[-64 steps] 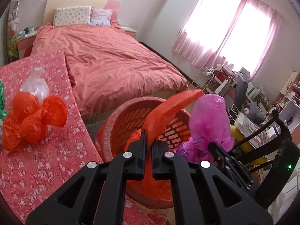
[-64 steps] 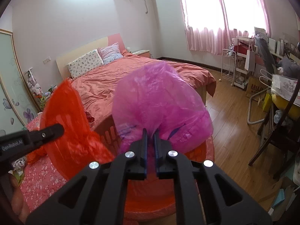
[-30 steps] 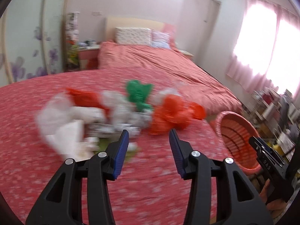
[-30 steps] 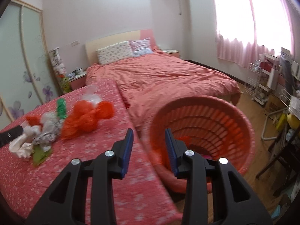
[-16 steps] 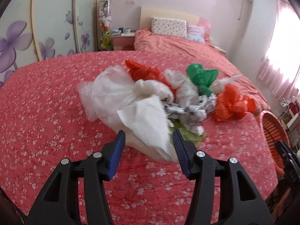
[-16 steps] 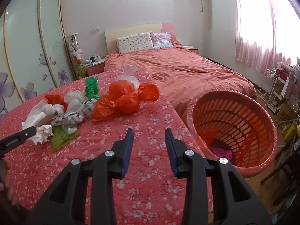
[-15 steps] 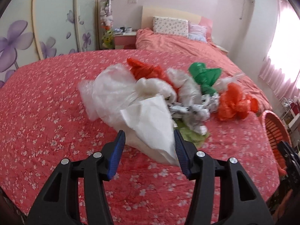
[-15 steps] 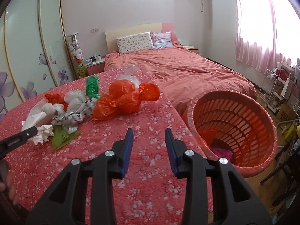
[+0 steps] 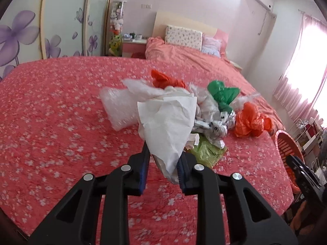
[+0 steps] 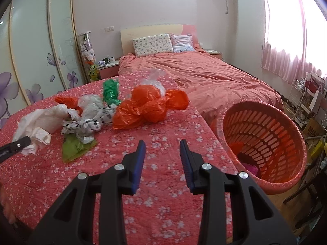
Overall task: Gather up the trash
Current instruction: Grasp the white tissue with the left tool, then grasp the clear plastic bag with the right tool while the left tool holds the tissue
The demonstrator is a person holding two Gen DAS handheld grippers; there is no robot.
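Note:
A pile of trash lies on the red flowered cloth (image 9: 51, 126): crumpled white paper (image 9: 167, 120), bubble wrap (image 9: 118, 106), a green bag (image 9: 222, 94), orange bags (image 9: 251, 122) and a yellow-green wrapper (image 9: 206, 151). My left gripper (image 9: 163, 163) is open, its jaws on either side of the white paper's lower tip. My right gripper (image 10: 162, 157) is open and empty above the cloth, in front of the orange bag (image 10: 149, 106). The orange basket (image 10: 265, 140) stands at the right with orange and pink bags at its bottom.
A bed (image 10: 204, 75) with a salmon cover lies behind the cloth-covered surface. Sliding wardrobe doors (image 10: 36, 47) with flower prints line the left wall. A rack (image 10: 300, 96), boxes and a dark chair crowd the floor at the right near the window.
My left gripper has moved forward so the white paper now sits between its jaws, which have narrowed. My right gripper has hardly moved and stays open.

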